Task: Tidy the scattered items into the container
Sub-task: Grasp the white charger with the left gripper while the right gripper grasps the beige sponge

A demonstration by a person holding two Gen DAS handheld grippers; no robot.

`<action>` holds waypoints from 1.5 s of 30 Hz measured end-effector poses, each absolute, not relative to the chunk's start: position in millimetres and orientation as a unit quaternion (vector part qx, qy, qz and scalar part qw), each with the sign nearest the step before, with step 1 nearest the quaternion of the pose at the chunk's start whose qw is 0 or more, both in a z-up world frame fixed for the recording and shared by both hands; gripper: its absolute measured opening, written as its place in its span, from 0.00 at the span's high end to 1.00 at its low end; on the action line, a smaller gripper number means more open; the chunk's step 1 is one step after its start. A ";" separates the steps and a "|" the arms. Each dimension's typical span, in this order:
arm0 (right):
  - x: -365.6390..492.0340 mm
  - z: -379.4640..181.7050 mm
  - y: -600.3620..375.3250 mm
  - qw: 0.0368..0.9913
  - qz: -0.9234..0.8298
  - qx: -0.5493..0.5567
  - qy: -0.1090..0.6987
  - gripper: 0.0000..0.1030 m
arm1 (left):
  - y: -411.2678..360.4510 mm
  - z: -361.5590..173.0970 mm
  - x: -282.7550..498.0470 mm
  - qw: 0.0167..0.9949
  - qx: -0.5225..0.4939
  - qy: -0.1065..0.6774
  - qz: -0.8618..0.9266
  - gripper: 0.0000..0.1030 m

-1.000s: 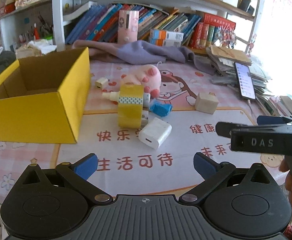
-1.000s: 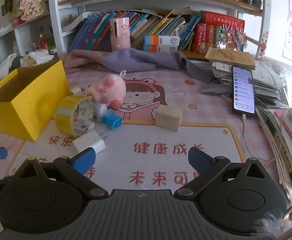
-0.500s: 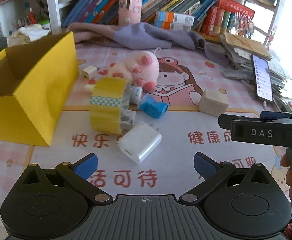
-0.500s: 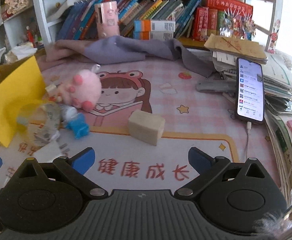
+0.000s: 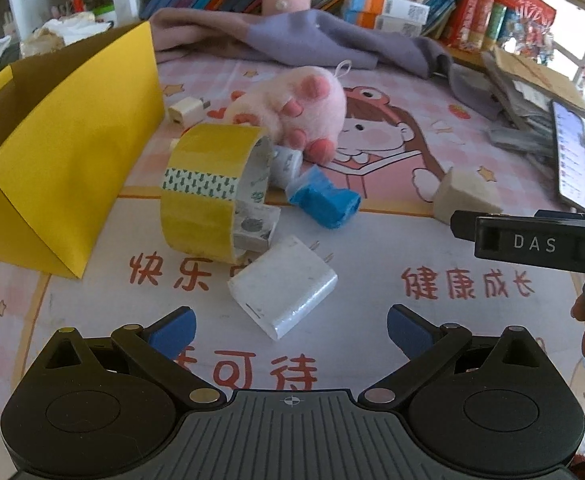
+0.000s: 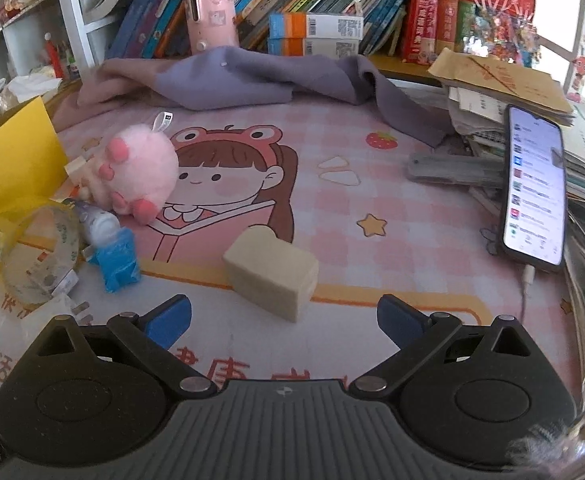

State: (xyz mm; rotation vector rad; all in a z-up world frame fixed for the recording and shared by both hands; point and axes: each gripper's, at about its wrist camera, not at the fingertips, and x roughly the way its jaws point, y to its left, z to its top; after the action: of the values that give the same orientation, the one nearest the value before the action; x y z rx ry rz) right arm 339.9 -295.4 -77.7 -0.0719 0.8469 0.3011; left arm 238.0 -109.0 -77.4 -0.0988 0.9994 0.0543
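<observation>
White charger (image 5: 282,286) lies flat on the printed mat (image 5: 432,344), just ahead of the left gripper (image 5: 290,326), whose jaws are spread and hold nothing; the right gripper (image 6: 284,314) likewise gapes empty before the beige block (image 6: 270,272). Risk, I judge: the charger's smooth faces could slip from the pads; the tape roll (image 5: 212,192) touching its far corner may topple or get dragged; the yellow box (image 5: 64,160) sits left, its wall near that clutter.

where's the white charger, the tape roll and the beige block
white charger (image 5: 282,286), left wrist view, middle of its top face
tape roll (image 5: 208,192), left wrist view, on its yellow outer band
beige block (image 6: 270,272), right wrist view, middle of its near side
</observation>
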 end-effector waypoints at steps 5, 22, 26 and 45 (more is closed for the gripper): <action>352.6 -84.8 -289.6 0.897 0.148 -0.040 0.414 0.02 | -105.5 -81.2 246.6 0.874 -0.057 0.481 0.046 0.01; 380.6 -100.7 -279.0 0.887 0.158 -0.049 0.430 0.06 | -107.5 -94.1 268.5 0.868 -0.061 0.489 0.067 0.07; 383.5 -101.6 -278.0 0.886 0.159 -0.056 0.433 0.15 | -106.6 -96.3 271.7 0.865 -0.057 0.494 0.067 0.11; 369.8 -84.0 -284.7 0.884 0.196 -0.034 0.423 0.59 | -104.9 -78.6 260.6 0.873 -0.051 0.482 0.053 0.37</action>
State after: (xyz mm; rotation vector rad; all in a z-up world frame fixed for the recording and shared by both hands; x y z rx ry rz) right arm 369.8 -284.7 -84.0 -0.0702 0.8807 0.4089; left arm 260.6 -104.9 -78.6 -0.1058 1.0071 0.1105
